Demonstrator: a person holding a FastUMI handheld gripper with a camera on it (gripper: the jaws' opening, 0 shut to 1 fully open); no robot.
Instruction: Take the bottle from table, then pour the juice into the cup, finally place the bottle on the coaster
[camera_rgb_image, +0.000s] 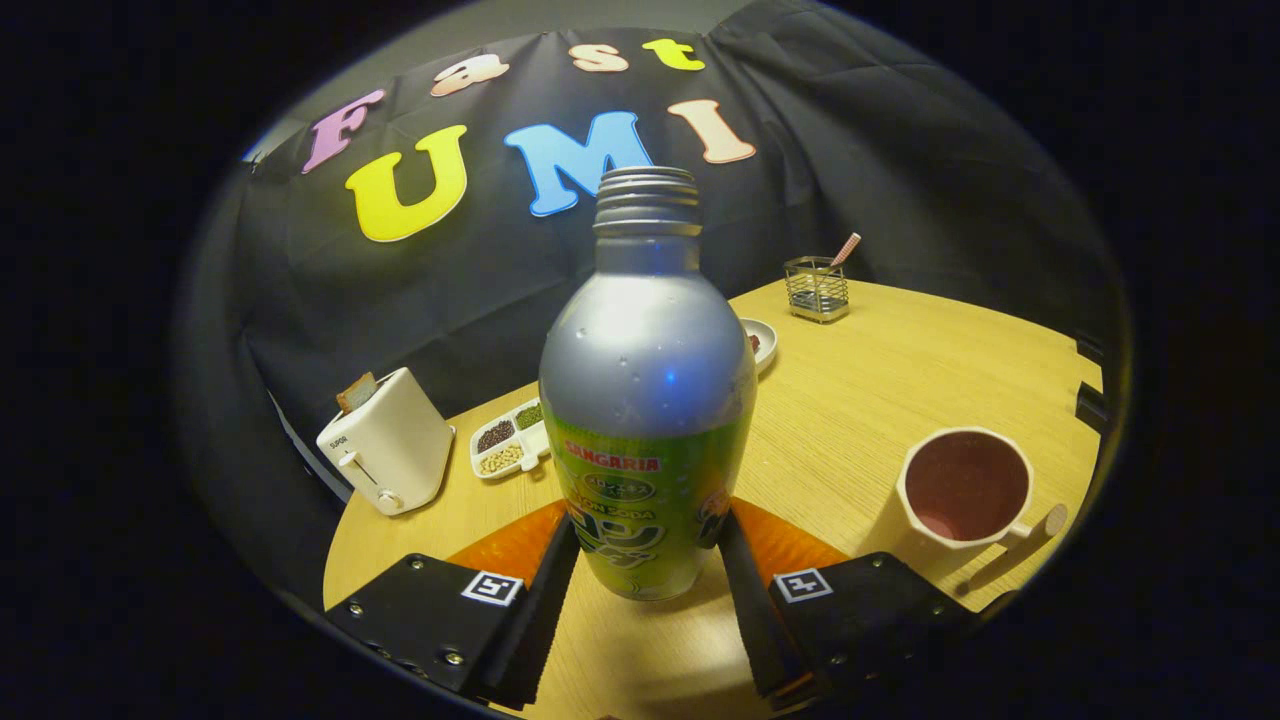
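1. At the left of the frame, a toaster (385, 455) and a divided snack tray (508, 440) are sitting idle.
2. At centre, the gripper (648, 560) fingers are closing on the uncapped bottle (647, 400), pressing both its sides; judging by this, the taking step is underway.
3. At lower right, the cup (965, 490) is waiting; next comes lifting and tilting over it.

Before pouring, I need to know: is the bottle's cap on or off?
Off: the bottle, upright between the tongs, shows bare neck threads and no cap.
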